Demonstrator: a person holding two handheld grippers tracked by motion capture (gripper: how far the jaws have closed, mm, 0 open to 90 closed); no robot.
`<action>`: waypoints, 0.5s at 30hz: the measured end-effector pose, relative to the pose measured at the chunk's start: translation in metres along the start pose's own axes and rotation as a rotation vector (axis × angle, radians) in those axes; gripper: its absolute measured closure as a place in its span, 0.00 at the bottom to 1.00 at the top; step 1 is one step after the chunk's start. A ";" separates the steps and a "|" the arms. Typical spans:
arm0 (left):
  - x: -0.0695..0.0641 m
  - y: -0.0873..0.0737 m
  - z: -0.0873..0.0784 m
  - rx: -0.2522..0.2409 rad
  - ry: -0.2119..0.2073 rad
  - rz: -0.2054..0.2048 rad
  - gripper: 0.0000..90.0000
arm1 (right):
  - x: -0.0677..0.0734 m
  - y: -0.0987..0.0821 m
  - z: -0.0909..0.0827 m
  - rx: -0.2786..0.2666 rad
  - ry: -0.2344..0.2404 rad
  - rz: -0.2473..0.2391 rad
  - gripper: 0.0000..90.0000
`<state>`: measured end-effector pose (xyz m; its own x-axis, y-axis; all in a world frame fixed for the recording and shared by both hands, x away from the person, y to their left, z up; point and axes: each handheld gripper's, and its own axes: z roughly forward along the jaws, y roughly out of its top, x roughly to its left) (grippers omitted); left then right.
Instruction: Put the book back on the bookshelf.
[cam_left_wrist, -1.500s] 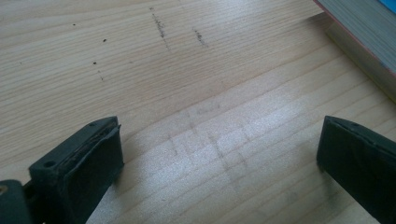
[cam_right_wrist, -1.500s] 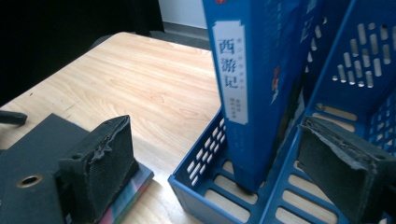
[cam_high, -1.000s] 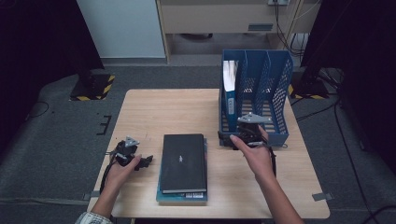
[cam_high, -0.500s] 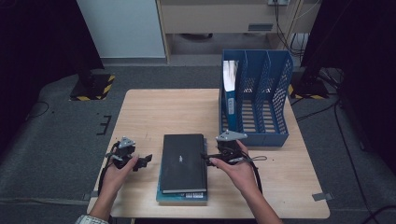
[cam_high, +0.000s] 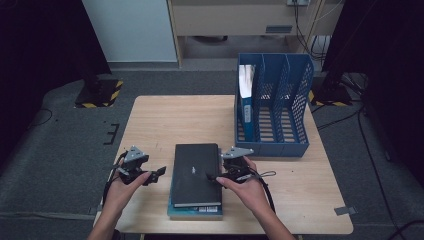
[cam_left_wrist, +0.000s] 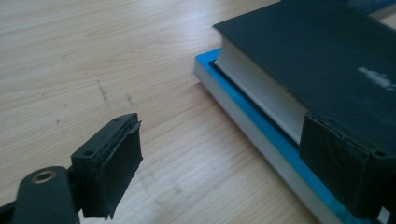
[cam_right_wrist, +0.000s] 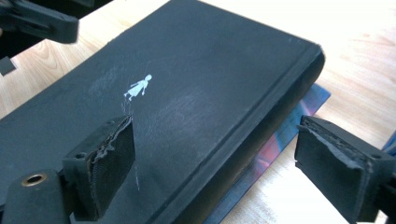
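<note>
A black hardcover book (cam_high: 196, 172) lies on a thinner blue book (cam_high: 195, 211) near the table's front edge. My left gripper (cam_high: 156, 175) hovers just left of the stack. Its jaws have just been closing a little but stand open (cam_left_wrist: 229, 172) with nothing pressed between them. My right gripper (cam_high: 214, 176) is at the stack's right edge, and its jaws have just been opening a little. In the right gripper view (cam_right_wrist: 222, 168) one pad (cam_right_wrist: 107, 163) hangs over the black cover (cam_right_wrist: 196, 84). The other pad (cam_right_wrist: 336, 168) stands beyond the spine, and neither pad touches the book.
A blue three-slot file rack (cam_high: 280, 107) stands at the back right of the wooden table (cam_high: 170, 120). A blue binder (cam_high: 245, 95) stands upright in its left slot. Cables trail from both grippers, and dark floor surrounds the table.
My right hand has come left and down from beside the rack to the black book's right edge. My left hand has risen a little beside the stack.
</note>
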<state>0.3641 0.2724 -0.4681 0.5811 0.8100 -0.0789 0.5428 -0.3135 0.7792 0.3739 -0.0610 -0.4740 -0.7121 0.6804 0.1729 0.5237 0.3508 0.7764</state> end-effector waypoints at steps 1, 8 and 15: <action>-0.003 0.003 0.000 0.002 -0.014 0.007 0.15 | 0.000 -0.001 0.002 0.007 0.000 -0.003 0.13; -0.023 0.021 0.011 0.042 -0.042 0.061 0.15 | 0.002 -0.003 0.009 0.032 0.012 -0.004 0.10; -0.036 0.030 0.026 0.057 -0.062 0.076 0.15 | 0.002 -0.004 0.012 0.030 0.034 0.010 0.09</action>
<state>0.3753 0.2209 -0.4586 0.6575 0.7511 -0.0601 0.5278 -0.4022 0.7481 0.3760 -0.0533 -0.4843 -0.7220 0.6618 0.2018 0.5445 0.3636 0.7559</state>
